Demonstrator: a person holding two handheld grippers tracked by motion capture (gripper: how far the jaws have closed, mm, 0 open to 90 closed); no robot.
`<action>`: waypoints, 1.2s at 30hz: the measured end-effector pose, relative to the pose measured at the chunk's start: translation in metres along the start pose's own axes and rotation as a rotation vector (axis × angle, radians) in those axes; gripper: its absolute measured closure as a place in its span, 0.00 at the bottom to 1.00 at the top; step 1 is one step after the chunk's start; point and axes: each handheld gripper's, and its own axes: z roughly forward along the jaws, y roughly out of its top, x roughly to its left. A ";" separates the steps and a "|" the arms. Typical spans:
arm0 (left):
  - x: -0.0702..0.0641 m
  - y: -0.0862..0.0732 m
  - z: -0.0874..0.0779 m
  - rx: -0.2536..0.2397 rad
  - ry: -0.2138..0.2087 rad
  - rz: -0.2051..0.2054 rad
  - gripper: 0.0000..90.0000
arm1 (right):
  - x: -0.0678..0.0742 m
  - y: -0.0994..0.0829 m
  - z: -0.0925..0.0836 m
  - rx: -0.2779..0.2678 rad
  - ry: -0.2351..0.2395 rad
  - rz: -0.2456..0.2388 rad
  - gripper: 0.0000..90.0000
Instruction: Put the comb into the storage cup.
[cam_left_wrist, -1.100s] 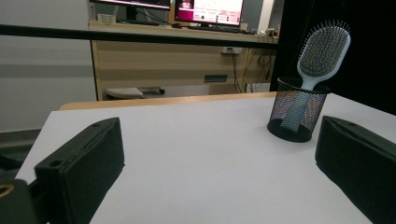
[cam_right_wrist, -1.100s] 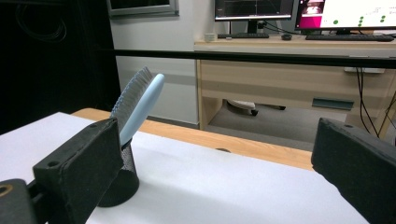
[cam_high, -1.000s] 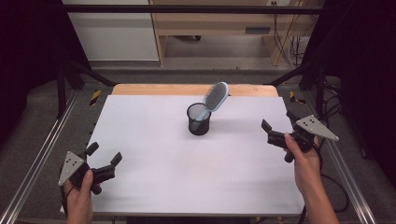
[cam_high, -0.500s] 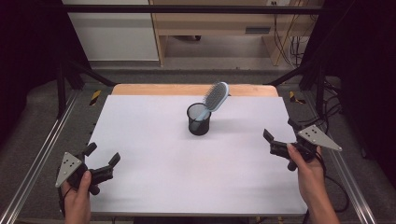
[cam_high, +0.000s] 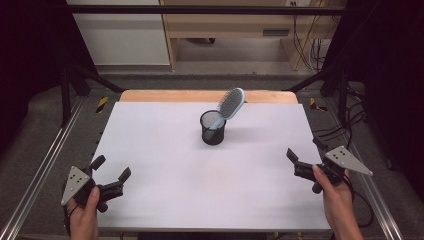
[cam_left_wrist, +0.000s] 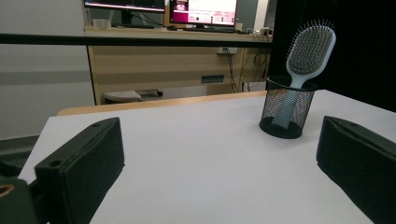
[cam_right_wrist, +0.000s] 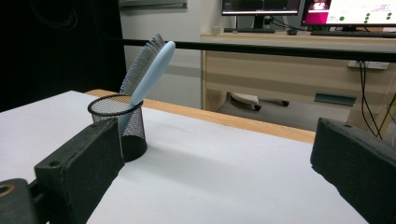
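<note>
I find the hairbrush (cam_high: 229, 106) standing handle-down in the mesh cup (cam_high: 213, 128) mid-table, both the left gripper (cam_high: 111, 174) and right gripper (cam_high: 300, 160) wide-jawed, empty and well apart from it, so I judge placement done, nothing left.

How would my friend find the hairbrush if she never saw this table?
Look at the big white table. Toward its far middle stands a small black mesh cup. The hairbrush pokes out of it handle-down, leaning right: pale blue, with an oval head of dark bristles, the only coloured thing there.
</note>
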 end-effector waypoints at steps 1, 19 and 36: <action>-0.001 0.000 -0.001 0.001 -0.003 0.002 0.01 | 0.000 -0.001 -0.004 -0.005 -0.001 0.003 0.03; 0.003 0.001 -0.003 -0.014 -0.004 -0.002 0.01 | -0.004 -0.024 -0.022 -0.015 -0.025 0.021 0.03; 0.004 0.001 -0.003 -0.018 -0.013 0.004 0.01 | 0.005 -0.045 -0.021 -0.003 0.016 0.011 0.03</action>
